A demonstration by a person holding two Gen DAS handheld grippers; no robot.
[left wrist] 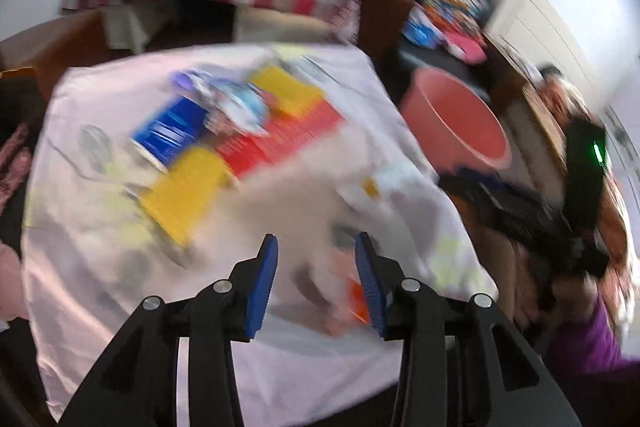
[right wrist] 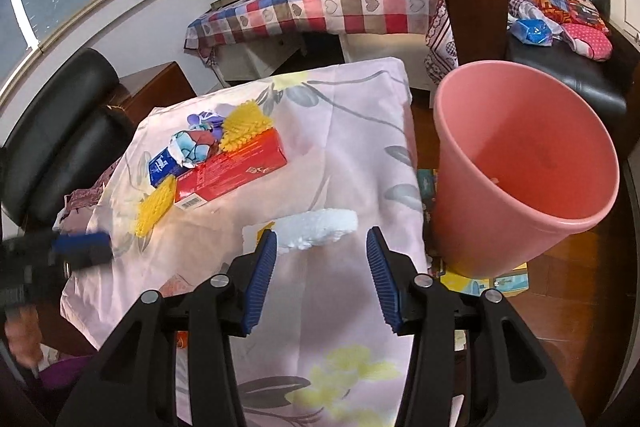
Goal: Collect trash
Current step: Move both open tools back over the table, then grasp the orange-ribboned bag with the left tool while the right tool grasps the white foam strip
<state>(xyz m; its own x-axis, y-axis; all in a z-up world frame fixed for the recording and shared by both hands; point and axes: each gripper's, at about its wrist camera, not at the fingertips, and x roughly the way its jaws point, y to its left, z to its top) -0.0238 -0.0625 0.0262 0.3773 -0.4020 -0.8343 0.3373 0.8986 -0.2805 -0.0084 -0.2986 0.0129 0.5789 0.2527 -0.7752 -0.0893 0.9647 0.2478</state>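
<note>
Left wrist view — table litter [left wrist: 224, 147] blurred.

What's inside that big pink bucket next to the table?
The pink bucket looks almost empty: its inner wall is bare, with only a small pale scrap showing low near the rim. Its floor cannot be seen from this angle, so anything lying at the bottom stays hidden.

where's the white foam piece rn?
Right wrist view: the white foam piece lies on the floral cloth, just ahead of the open right gripper, left of the pink bin and nearer than the red box.
</note>
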